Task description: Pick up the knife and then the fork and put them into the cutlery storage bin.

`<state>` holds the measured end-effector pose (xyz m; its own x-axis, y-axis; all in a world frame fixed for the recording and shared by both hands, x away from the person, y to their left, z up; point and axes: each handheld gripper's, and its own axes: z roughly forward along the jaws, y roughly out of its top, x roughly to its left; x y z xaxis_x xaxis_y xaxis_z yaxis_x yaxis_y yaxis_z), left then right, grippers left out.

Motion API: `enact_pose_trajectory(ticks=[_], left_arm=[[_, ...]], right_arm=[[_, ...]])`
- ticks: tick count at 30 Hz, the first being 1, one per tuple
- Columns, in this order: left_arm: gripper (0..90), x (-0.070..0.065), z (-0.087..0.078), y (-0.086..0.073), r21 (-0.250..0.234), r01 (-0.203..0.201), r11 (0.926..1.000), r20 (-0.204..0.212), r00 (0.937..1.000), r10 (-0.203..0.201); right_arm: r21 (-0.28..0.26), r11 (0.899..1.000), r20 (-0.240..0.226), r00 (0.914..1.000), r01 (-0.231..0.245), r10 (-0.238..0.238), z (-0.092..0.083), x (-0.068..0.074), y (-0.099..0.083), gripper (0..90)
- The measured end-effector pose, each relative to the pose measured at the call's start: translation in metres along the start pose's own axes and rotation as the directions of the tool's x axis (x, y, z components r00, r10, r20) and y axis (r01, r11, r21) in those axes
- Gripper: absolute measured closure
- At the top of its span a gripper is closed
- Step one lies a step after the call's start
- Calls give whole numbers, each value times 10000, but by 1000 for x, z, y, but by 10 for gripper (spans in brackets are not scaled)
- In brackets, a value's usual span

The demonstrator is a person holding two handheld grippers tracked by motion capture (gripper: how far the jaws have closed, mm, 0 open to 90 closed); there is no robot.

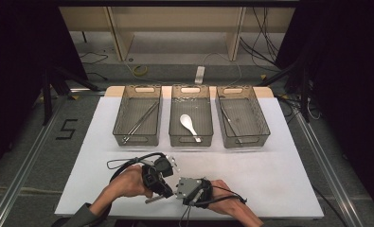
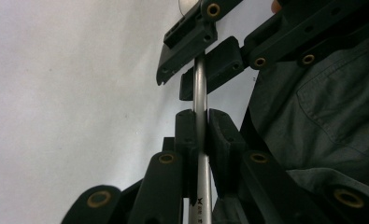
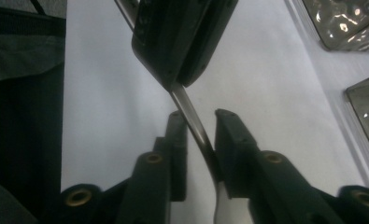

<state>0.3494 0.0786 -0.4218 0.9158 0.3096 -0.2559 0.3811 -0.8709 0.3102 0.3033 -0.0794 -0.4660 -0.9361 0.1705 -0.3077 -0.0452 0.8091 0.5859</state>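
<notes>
Low centre of the high view | left tongs (image 1: 163, 191) pinch a slim silver metal utensil handle (image 2: 200, 84) above the white bench (image 1: 270, 161) | handle's long axis points at the nearby right tongs (image 3: 196, 122), which bracket it, their grip unclear.

My table (image 1: 104, 156) carries a white sheet (image 1: 270, 179). Three clear bins sit on it in a row at the far side: the left bin (image 1: 119, 124), the middle bin (image 1: 174, 124), the right bin (image 1: 264, 124).
</notes>
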Motion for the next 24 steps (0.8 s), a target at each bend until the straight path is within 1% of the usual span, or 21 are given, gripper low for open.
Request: enact_pose_trajectory(ticks=[1,3,4,5,6,7,8,10,11,12,13,14,15,16,17,18,19,20,21,22,24], left_arm=[[819,0,-1,0,-38,-43,10000,39,10000,43],[817,2,-3,-1,-208,58,9998,109,9999,-56],[826,3,-4,-2,-367,69,9993,58,10000,-67],[835,4,-6,-2,-620,51,9981,-30,10000,-53],[834,4,-7,-3,-816,104,9966,49,9999,-101],[833,4,-8,-3,-886,72,9960,35,10000,-70],[825,5,-9,-4,-1010,45,9949,-19,10000,-47],[803,7,-10,-5,-1204,128,9926,-118,9998,-143],[765,8,-11,-5,-1303,214,9912,-199,9995,-242],[706,9,-13,-6,-1576,304,9870,-320,9988,-359],[626,10,-15,-7,-1945,362,9802,-407,9982,-450],[583,11,-17,-9,-2303,482,9719,-428,9973,-596],[565,12,-20,-10,-2586,473,9648,-527,9966,-630],[535,13,-23,-12,-2979,469,9534,-672,9953,-700],[509,14,-26,-14,-3369,450,9405,-744,9945,-743],[514,15,-29,-16,-3663,390,9297,-799,9941,-732],[504,16,-31,-18,-3883,350,9209,-903,9930,-759],[470,17,-33,-21,-4143,343,9095,-1090,9902,-870],[435,18,-33,-23,-4365,407,8988,-1180,9878,-1020],[412,20,-34,-25,-4542,453,8897,-1241,9858,-1135],[361,21,-35,-30,-4970,446,8666,-1524,9787,-1378]], right_arm=[[16,9997,41,9997,226,-226,0,1,0,798],[103,9988,-237,9986,469,-466,0,1,-1,833],[103,9983,-245,9981,575,-572,1,1,-1,860],[101,9979,-236,9977,633,-631,0,1,-1,867],[125,9975,7,9975,701,-701,0,2,-2,871],[114,9960,47,9960,888,-888,-1,0,-2,874],[44,9970,36,9970,771,-771,-2,0,-3,876],[90,9966,218,9963,824,-825,-3,-2,-3,878],[138,9975,247,9973,694,-697,-3,-3,-5,879],[230,9974,358,9970,680,-688,-3,-5,-6,879],[359,9973,375,9971,643,-657,-4,-7,-8,879],[330,9979,438,9974,553,-567,-4,-8,-10,879],[358,9982,466,9976,488,-505,-6,-10,-11,879],[401,9983,631,9969,435,-460,-7,-12,-13,879],[392,9986,743,9965,364,-393,-7,-14,-14,879],[445,9987,744,9969,241,-273,-8,-15,-15,879],[522,9985,774,9968,174,-214,-9,-18,-17,879],[518,9986,822,9965,119,-161,-10,-20,-18,879],[492,9988,815,9967,-10,-30,-11,-21,-20,878],[501,9987,877,9961,-109,65,-12,-23,-21,878],[489,9983,1065,9940,-314,261,-15,-27,-24,878]])
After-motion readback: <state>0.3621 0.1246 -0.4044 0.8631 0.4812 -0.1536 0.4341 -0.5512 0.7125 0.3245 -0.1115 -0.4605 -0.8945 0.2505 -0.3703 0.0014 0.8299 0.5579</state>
